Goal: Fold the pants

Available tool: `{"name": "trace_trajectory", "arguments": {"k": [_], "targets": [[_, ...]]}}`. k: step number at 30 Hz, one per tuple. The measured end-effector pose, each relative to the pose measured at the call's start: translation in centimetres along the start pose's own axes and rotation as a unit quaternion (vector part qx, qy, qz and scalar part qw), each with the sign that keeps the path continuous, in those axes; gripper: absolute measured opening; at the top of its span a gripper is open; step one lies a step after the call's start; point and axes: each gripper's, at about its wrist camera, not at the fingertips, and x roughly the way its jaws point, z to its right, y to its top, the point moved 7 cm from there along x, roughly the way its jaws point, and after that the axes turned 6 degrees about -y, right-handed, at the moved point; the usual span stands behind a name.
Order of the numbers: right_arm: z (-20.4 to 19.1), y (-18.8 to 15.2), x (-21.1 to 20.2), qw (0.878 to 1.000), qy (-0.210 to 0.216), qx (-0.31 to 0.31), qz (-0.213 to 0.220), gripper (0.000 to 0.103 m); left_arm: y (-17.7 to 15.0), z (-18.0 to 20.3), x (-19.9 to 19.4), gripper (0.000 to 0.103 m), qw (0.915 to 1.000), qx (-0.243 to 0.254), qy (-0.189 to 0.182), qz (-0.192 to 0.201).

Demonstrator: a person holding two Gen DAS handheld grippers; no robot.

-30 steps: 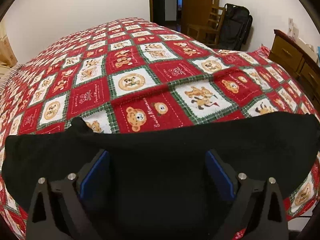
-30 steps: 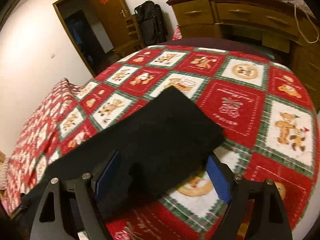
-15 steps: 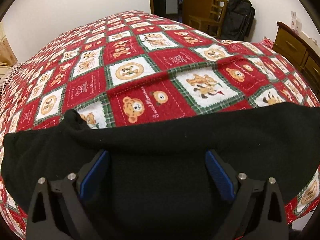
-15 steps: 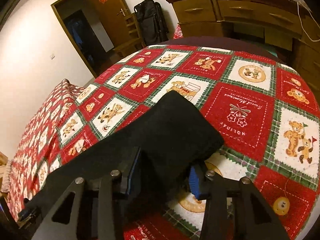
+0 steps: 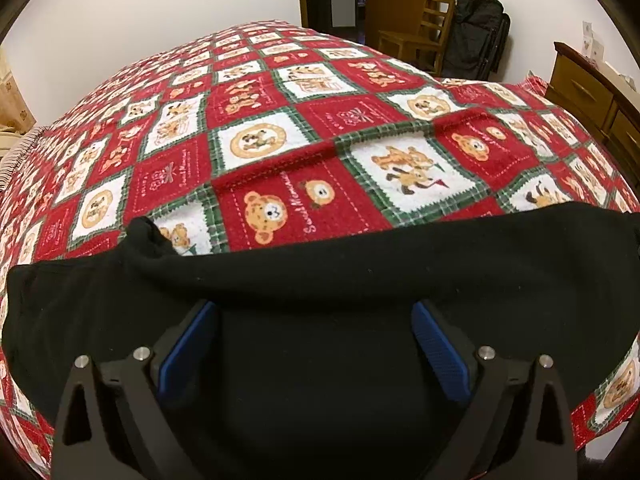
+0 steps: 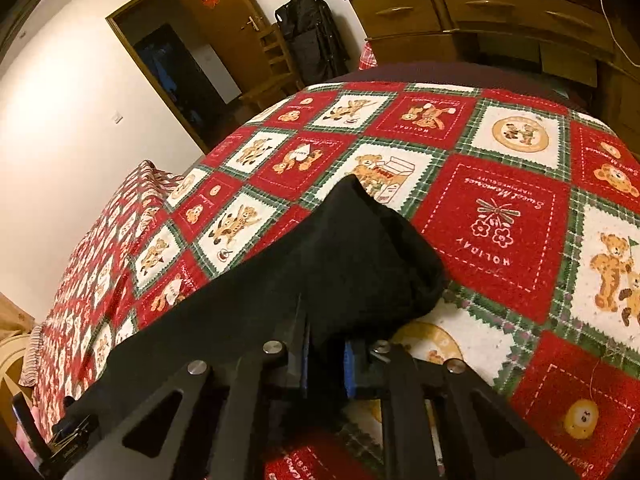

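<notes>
Black pants (image 5: 320,280) lie flat across the near edge of a red teddy-bear bedspread (image 5: 280,152). My left gripper (image 5: 314,344) stands open over the cloth, its blue pads wide apart with only flat fabric beneath them. In the right wrist view, one end of the pants (image 6: 352,248) bunches up on the bedspread (image 6: 500,220). The jaws of my right gripper (image 6: 326,348) are closing, and their blue pads pinch a fold at the cloth's near edge.
A wooden dresser (image 6: 480,12) stands past the bed's far edge, also seen as the dresser (image 5: 592,92) at the right. A wooden chair (image 5: 416,40) and a black bag (image 5: 476,32) stand by the open door (image 6: 224,28).
My right gripper's jaws have gone from wide apart to pinched together on the pants' edge, and the cloth there has bunched up. The left gripper has stayed open and nearly still.
</notes>
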Motion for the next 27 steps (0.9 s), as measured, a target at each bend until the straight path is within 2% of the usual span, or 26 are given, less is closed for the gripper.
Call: {"name": "trace_trajectory", "arguments": {"k": [4, 7, 14, 21, 27], "targets": [[0.3, 0.3, -0.6, 0.999, 0.024, 0.022, 0.002, 0.009, 0.0, 0.0, 0.0, 0.1, 1.0, 0.0, 0.0, 0.0], [-0.3, 0.5, -1.6, 0.999, 0.025, 0.014, 0.019, 0.008, 0.0, 0.0, 0.0, 0.1, 1.0, 0.0, 0.0, 0.0], [-5.2, 1.2, -6.4, 0.993, 0.029, -0.071, 0.088, 0.007, -0.1, 0.1, -0.2, 0.1, 0.9999, -0.002, -0.011, 0.001], [-14.3, -2.1, -9.5, 0.97, 0.07, -0.198, 0.121, 0.007, 0.2, 0.1, -0.8, 0.1, 0.9995, -0.002, -0.03, 0.012], [-19.7, -6.5, -8.6, 0.947, 0.089, -0.285, 0.116, 0.007, 0.7, 0.6, -1.6, 0.1, 0.9979, 0.0, -0.058, 0.029]]}}
